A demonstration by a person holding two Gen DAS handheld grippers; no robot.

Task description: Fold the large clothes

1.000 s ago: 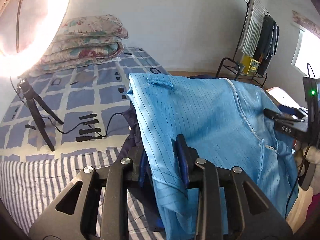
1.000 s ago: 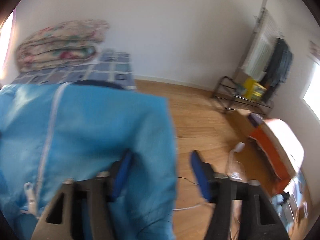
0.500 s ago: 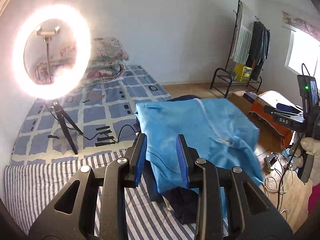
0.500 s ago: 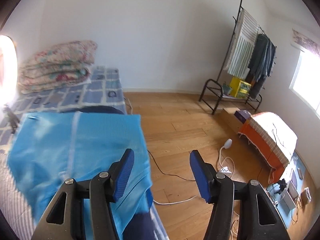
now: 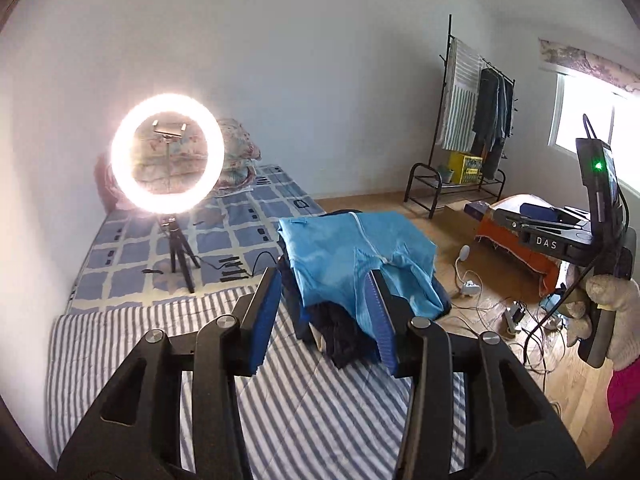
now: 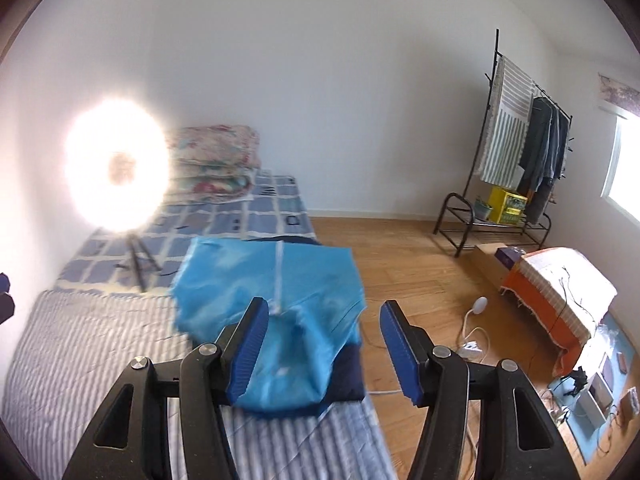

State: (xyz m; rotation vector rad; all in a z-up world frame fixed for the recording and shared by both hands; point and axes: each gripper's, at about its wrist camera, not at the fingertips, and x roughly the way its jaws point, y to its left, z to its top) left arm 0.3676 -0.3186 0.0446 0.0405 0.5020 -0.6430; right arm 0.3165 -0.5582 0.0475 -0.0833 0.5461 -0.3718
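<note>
The left gripper (image 5: pixel 326 314) sits low in the middle of its frame, blue ribbed pads parted and nothing between them; its jaws have just been opening, and the cloth seen through the gap lies well beyond them. The right gripper (image 6: pixel 320 342) is likewise released, pads wide apart and empty.

Past both sets of pads, mid-frame, the blue garment (image 5: pixel 356 256) rests folded on top of a dark garment (image 5: pixel 340 332), the pair stacked at the edge of the striped sheet (image 5: pixel 304 408) nearest the wooden floor (image 6: pixel 412 264). I'd judge this fold finished and both tools let go.

What worries me is that stack's spot. The blue cloth looks thin and slick, with a faint pinstripe and a white zip down the middle. Its lower corner droops over the dark layer in the left view, and in the right view its hem hangs loose. Slippery fabric on a soft bed edge could slide floorwards or spring open if the mattress is jostled or the next piece is dropped on it. A low pass of either claw could also snag the drooping corner and drag the fold apart.

At upper left, a glowing ring light (image 5: pixel 167 154) stands on a thin tripod on the checked quilt (image 5: pixel 224 232), its cable trailing towards the pile; a careless sweep could catch it.
</note>
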